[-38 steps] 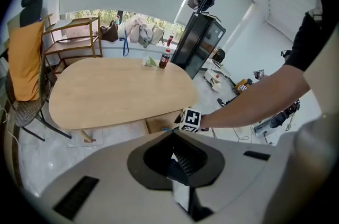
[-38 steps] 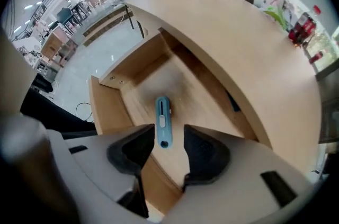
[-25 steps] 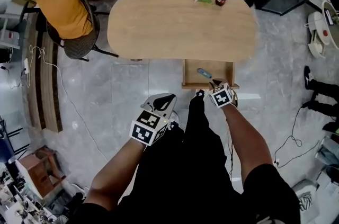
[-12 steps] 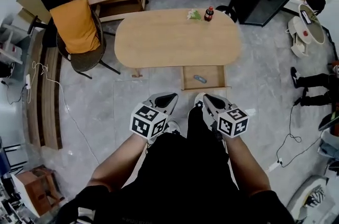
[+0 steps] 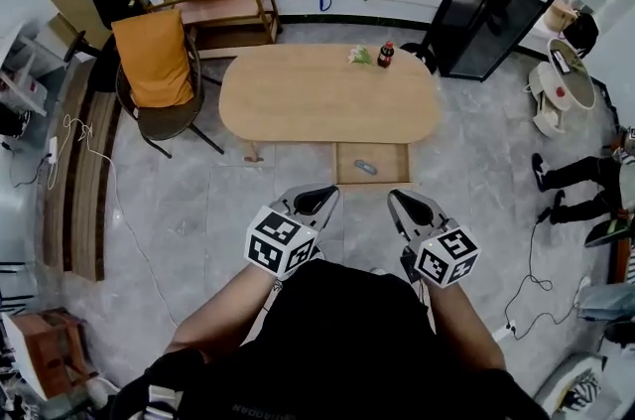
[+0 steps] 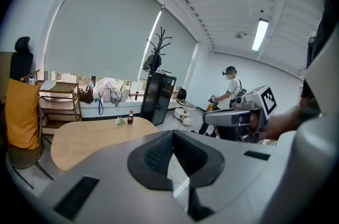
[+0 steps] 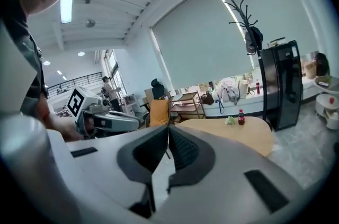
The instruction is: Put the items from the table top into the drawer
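- The task is looking partly done. One small flat blue object [image 5: 366, 168] is already lying inside the shallow open wooden drawer [image 5: 392, 158], which is sticking out from under the near edge of the long oval light-wood table [image 5: 298, 100].
- Two items are sitting at the far end of the table. One is a small upright bottle [image 5: 386, 55] with dark liquid and a red cap. Just beside it is a green and white bundle [image 5: 359, 57], too small to identify.
- As I am judging it, about one third is finished, and both of these items are needing a trip to the drawer.
- The grey-white plastic left gripper [image 5: 316, 201] is hanging in front of the person, well apart from the table. Its fingers are pressing together on nothing, and the black ribbed pads [image 6: 159, 151] are meeting.
- The right gripper [image 5: 407, 204], of the same smooth plastic, is holding its fingers pressed together too, and it is empty.
- The table top is looking smooth and matte. The bottle is looking round and hard, probably easy to pinch. The bundle is looking soft and crumpled.
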Tool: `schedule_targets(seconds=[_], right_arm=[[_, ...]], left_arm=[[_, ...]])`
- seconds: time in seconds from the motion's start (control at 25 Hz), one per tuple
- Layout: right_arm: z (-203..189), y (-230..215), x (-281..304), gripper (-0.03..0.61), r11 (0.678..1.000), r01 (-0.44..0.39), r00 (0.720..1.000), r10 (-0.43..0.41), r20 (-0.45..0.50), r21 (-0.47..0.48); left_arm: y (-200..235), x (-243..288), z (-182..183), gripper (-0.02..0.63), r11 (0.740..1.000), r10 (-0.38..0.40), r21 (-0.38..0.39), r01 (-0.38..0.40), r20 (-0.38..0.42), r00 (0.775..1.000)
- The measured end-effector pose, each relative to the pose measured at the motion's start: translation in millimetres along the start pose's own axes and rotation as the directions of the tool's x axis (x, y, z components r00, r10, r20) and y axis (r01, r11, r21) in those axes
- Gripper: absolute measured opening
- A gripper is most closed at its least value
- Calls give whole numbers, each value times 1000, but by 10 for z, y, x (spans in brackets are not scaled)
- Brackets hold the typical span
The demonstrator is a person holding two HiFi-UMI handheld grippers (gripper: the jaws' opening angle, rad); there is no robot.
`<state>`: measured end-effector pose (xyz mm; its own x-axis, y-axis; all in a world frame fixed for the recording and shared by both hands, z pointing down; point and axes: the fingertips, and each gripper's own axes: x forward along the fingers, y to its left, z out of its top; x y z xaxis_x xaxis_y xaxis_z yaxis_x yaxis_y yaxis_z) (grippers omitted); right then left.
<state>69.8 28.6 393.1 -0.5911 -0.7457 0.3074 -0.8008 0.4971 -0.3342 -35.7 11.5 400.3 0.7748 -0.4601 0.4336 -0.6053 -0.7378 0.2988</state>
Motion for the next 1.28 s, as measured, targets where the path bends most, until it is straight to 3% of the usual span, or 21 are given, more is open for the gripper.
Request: schedule_targets(seconds=[0.24,0.44,0.64,0.8,1.28], right_arm=[[132,33,-509,3,997,-68,998,69,3,-46],[134,-48,-926,3,993,-90,996,92,19,-80],[-32,-65,-1222,3,990,-98,995,99,4,-99],[-152,-81,-1437,3,984,-107,994,105,-18,-141],[-450,-71,-1782,3,979,-148,989,146,-28,-139]], left_arm=[[-376,-69,121,2,996,81,-37,-79,77,994],[-915,12,166,2,997,78,-27,-75,127,989],[-1207,56,24,2,995,99,-42,-95,114,989],[-1434,144,-18,2,995,105,-6,-105,101,989],[-1907,258,-196,2,991,124,44,-129,86,988]])
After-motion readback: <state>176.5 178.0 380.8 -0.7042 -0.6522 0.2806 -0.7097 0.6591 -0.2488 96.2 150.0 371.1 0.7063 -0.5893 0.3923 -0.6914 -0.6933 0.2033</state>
